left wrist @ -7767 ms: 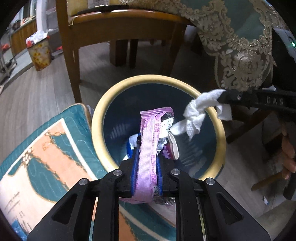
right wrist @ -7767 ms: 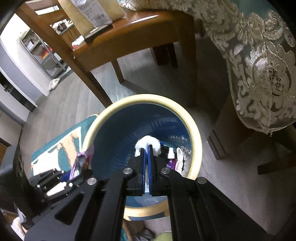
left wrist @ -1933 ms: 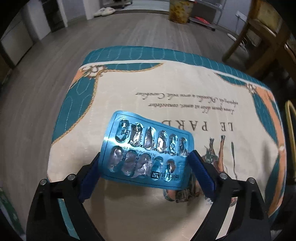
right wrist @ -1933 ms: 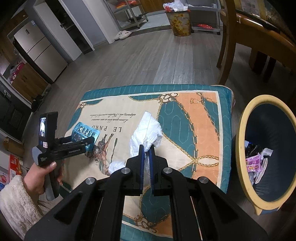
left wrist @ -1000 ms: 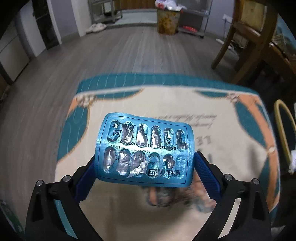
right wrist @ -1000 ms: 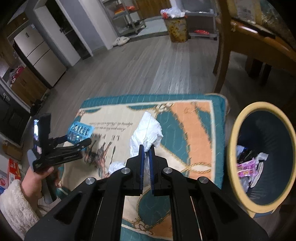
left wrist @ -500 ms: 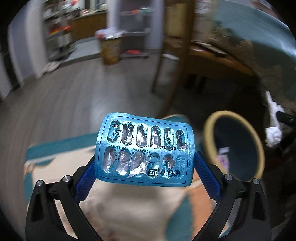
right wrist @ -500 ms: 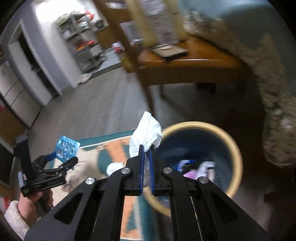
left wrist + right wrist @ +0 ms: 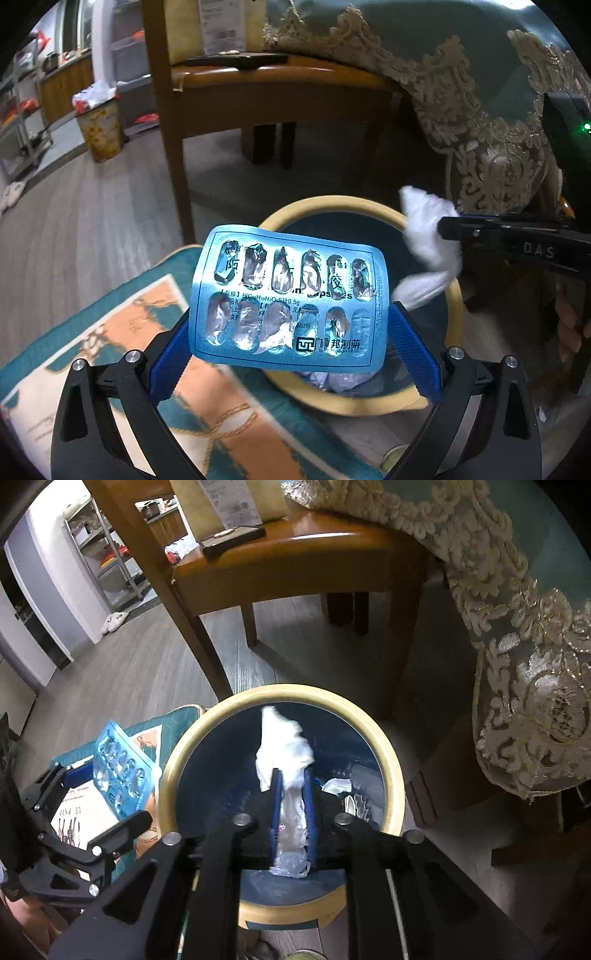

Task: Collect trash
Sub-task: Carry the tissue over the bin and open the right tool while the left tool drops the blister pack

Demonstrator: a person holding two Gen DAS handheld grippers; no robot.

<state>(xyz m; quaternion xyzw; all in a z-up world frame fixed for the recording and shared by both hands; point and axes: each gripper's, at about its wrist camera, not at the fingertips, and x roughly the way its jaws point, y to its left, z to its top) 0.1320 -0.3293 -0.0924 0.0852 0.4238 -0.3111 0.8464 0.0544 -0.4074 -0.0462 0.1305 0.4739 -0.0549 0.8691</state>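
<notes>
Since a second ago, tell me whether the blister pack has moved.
Yes. The blister pack held in the left gripper has gone from over the cushion to in front of the bin's rim.

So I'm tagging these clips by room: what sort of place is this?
Most likely a home dining area: a wooden chair beside a table draped in a lace-trimmed cloth, a patterned floor mat, and a small waste bin on wood-look flooring.

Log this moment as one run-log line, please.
left gripper: holds blister pack beside bin | right gripper: jaws opening, tissue between them | trash bin: below tissue
</notes>
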